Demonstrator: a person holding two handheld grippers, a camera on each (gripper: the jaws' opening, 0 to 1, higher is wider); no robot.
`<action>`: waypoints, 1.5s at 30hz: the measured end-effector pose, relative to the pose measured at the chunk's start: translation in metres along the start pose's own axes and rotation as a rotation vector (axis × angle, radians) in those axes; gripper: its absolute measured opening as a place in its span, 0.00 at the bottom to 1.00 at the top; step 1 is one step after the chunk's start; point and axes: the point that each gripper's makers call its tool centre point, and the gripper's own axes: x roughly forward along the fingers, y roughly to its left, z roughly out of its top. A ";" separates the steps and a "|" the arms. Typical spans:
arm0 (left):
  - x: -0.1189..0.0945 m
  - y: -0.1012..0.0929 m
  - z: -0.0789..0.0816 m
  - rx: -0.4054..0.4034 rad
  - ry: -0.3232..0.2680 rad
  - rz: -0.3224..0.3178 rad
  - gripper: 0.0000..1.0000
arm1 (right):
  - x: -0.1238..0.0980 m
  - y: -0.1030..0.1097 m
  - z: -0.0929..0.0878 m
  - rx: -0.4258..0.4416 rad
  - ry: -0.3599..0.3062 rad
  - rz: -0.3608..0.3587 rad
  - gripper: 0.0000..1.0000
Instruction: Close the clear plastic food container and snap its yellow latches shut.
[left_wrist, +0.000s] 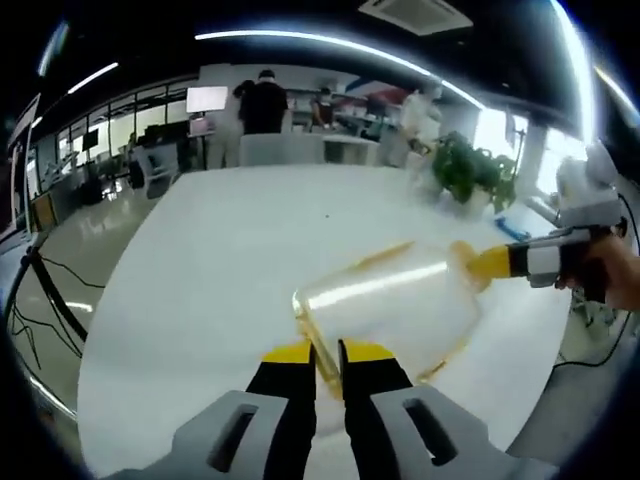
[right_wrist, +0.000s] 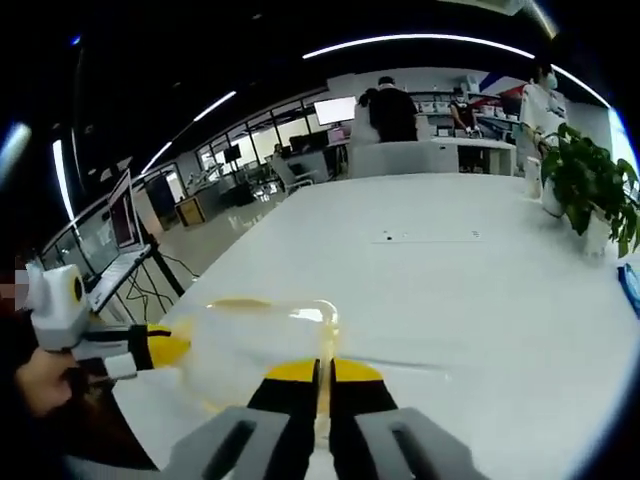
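A broad white bench (left_wrist: 230, 260) runs from the lower frame toward the upper centre in both views. A clear container (left_wrist: 390, 305) with yellow trim sits on it low and centre. A potted plant (right_wrist: 590, 185) stands at its right edge.

Bright ceiling strips (left_wrist: 300, 38) glare; fisheye edges smear, curve.

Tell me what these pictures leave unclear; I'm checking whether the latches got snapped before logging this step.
- Yellow latches: left gripper view, glare on the clear container blurs them; snapped or not, cannot tell.
- Container edge near the left gripper: covered by its closed jaws.
- Right gripper view: the right gripper covers the container's near rim.
- Potted plant: cut off by the picture's edge.
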 end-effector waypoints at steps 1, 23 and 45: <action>0.001 -0.003 0.000 0.004 0.001 -0.004 0.05 | -0.001 -0.003 -0.001 0.000 0.001 -0.005 0.00; 0.050 -0.066 0.007 0.051 0.041 -0.133 0.05 | -0.021 -0.078 -0.010 0.089 0.039 -0.117 0.00; 0.067 -0.083 0.010 0.005 0.058 -0.202 0.05 | -0.027 -0.101 -0.012 0.162 0.093 -0.131 0.00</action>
